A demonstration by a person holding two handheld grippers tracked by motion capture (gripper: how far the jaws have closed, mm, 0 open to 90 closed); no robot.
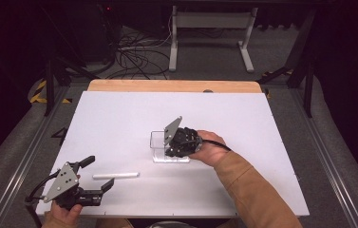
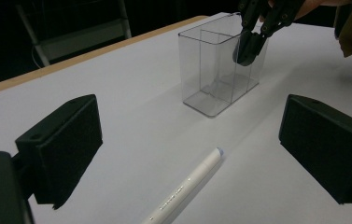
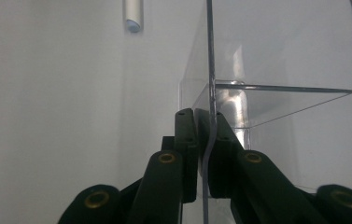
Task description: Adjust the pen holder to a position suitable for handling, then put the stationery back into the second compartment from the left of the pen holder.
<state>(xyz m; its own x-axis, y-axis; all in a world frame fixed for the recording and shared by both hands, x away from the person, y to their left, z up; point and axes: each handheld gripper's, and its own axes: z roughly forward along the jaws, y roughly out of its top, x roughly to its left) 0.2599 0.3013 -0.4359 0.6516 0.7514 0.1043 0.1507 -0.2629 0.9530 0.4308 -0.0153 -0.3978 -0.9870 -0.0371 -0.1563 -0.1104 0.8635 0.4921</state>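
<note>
A clear plastic box with an inner divider stands upright near the middle of the white table; it also shows as the clear box in the left gripper view. My right gripper is shut on one wall of the box, one jaw inside and one outside. A white marker lies flat on the table to the front left, the marker pointing between my left gripper's jaws. My left gripper hovers at the front left corner, open, nothing between its pads.
The white board rests on a wooden table whose edge shows at the back. Beyond it stand a white metal frame and loose cables on the floor. An orange sleeve crosses the front right.
</note>
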